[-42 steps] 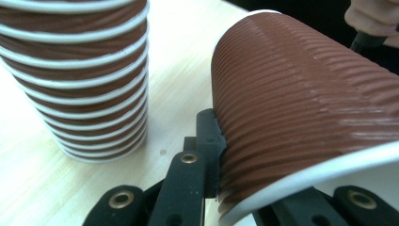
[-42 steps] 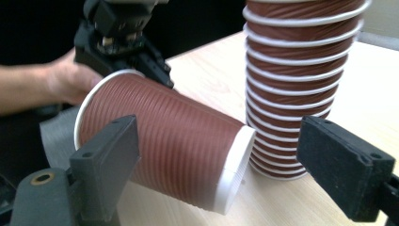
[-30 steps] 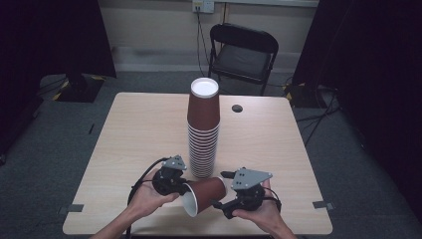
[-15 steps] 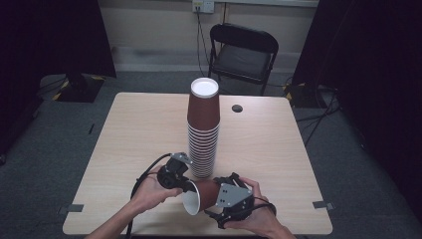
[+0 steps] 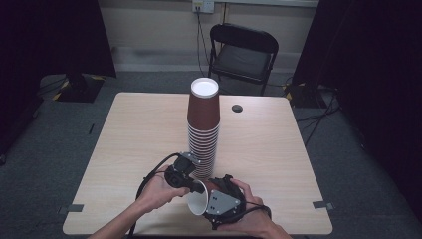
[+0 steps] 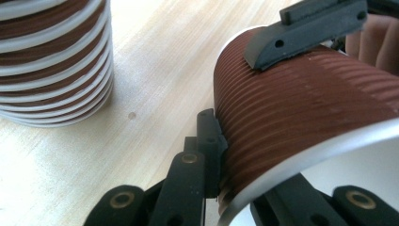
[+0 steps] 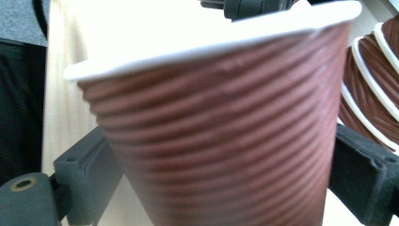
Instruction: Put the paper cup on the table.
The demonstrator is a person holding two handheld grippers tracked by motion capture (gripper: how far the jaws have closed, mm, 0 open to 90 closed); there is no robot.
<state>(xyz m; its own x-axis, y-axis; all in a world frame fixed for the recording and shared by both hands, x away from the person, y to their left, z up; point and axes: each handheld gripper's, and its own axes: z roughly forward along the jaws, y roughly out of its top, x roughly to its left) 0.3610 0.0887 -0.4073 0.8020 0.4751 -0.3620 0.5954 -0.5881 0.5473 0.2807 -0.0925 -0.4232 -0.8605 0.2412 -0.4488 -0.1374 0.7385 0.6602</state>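
The high view looks forward and down from above the desk's (image 5: 149, 124) near edge toward a folding chair (image 5: 242, 52), while both gripper views sit very close at the near edge, facing opposite sides of one ribbed brown paper cup (image 6: 301, 117) and sharing the cup stack (image 6: 51, 61).

Black folding chair (image 5: 243, 54) behind the wooden table (image 5: 144, 129); wall socket (image 5: 203, 5) above.

The cup (image 6: 301, 108) looks like ribbed brown paper with a smooth white rim. The table (image 5: 149, 129) is pale matt wood grain. The black jaws look like matt plastic.
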